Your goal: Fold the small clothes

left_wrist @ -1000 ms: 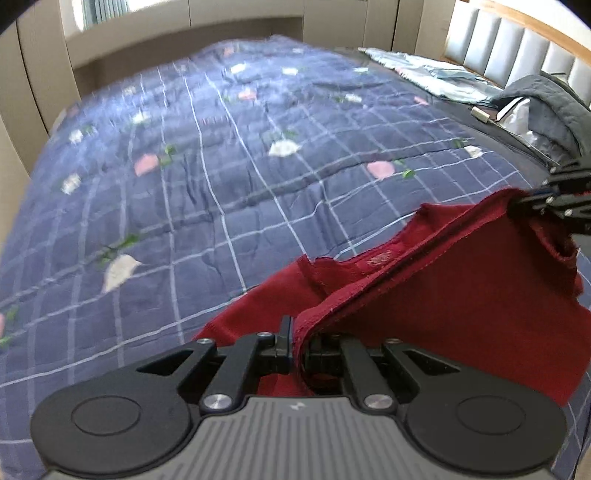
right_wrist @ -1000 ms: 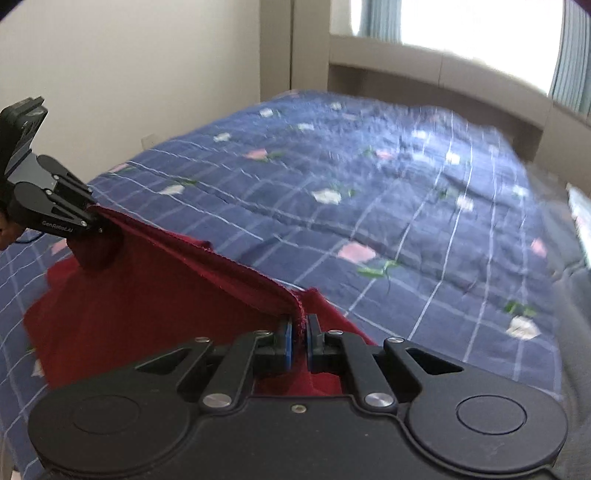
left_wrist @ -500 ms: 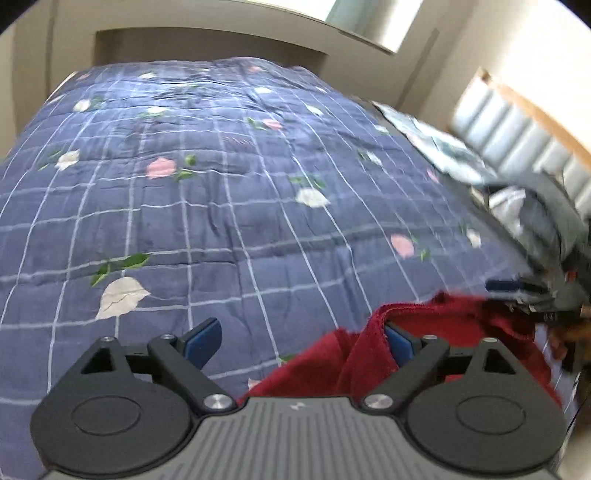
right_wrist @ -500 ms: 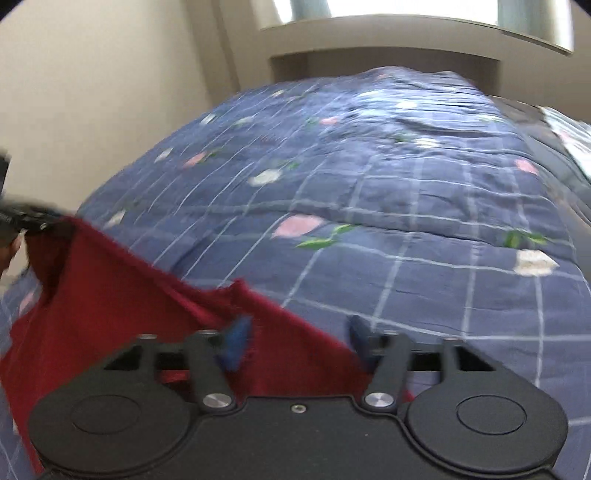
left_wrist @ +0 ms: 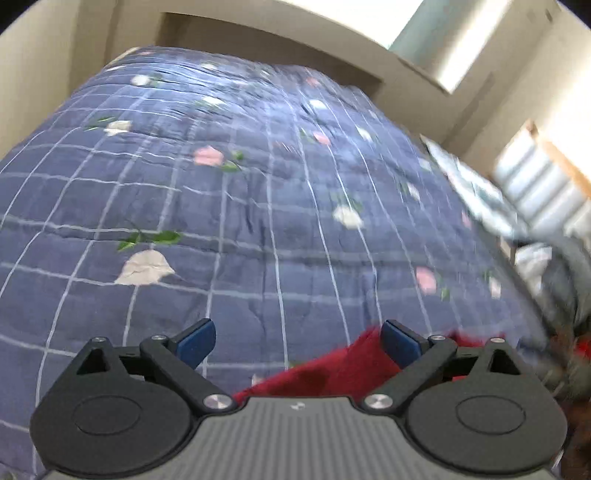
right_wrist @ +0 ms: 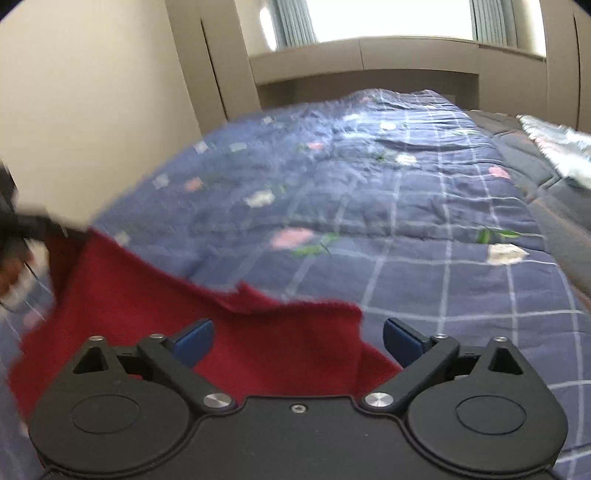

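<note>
Red cloth, one small garment (right_wrist: pixel 155 314), lies on a blue quilt (left_wrist: pixel 258 221) with a white grid and pink and white flowers, which covers a bed.

Left gripper (left_wrist: pixel 297 341): jaws wide apart and opening. The blue pads (left_wrist: pixel 195 341) press on nothing. A ridge of the garment (left_wrist: pixel 332 373) sits between the jaws, close to the right pad; whether it touches that pad cannot be told. The rest of the gap shows bare quilt.

Right gripper (right_wrist: pixel 297 341): jaws wide apart and opening. The garment lies spread between and below the fingers, its upper edge crossing just ahead of the tips. The pads (right_wrist: pixel 194 341) do not press on the cloth.

Position of the garment: at the near edge of the quilt, directly under both grippers. In the right wrist view it runs from the lower middle out to the left, where a blurred dark object meets its far corner; what that object is cannot be told from this view.

Surroundings: beige wall (right_wrist: pixel 92 110) to the left of the bed, a bright window (right_wrist: pixel 388 18) beyond its far end. In the left wrist view, pale and grey bedding (left_wrist: pixel 554 273) is heaped at the right, blurred, with a padded headboard (left_wrist: pixel 535 184) behind it.
</note>
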